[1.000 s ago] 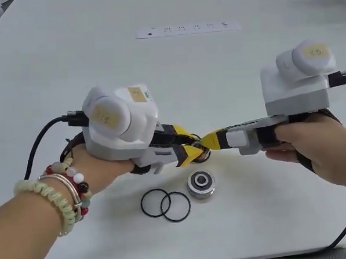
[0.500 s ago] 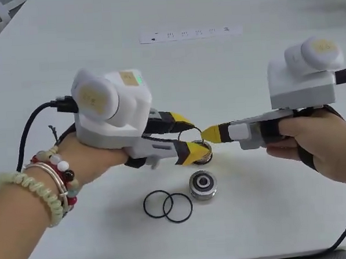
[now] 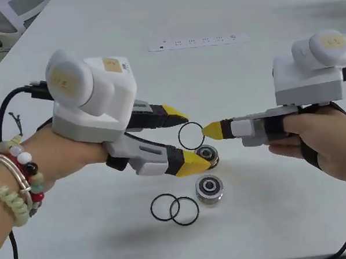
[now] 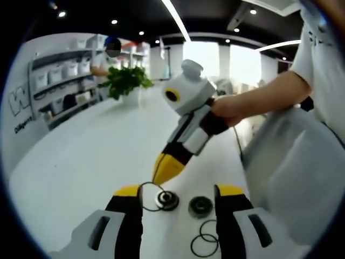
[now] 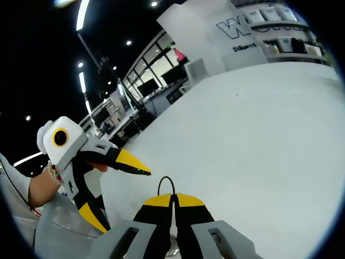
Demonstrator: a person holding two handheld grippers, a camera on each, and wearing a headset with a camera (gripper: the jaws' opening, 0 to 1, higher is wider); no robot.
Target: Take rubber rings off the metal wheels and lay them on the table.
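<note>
My right gripper (image 3: 209, 129) is shut on a thin black rubber ring (image 3: 190, 135), which hangs from its yellow tips between the jaws of my left gripper (image 3: 188, 138). The left gripper is open and holds nothing. A metal wheel (image 3: 208, 154) sits on the table just under the ring, beside the left gripper's lower jaw. In the left gripper view the ring (image 4: 147, 196) hangs next to that wheel (image 4: 167, 200). In the right gripper view my right gripper (image 5: 172, 203) pinches the ring (image 5: 166, 184).
A second metal wheel (image 3: 209, 187) stands nearer me on the white table (image 3: 270, 211), with two loose black rings (image 3: 174, 209) overlapping to its left. A white power strip (image 3: 203, 42) lies at the far side. A cable trails from each gripper.
My left gripper has opened, let go of the wheel and risen a little. The right gripper has drawn the ring up off the wheel, which now sits on the table.
</note>
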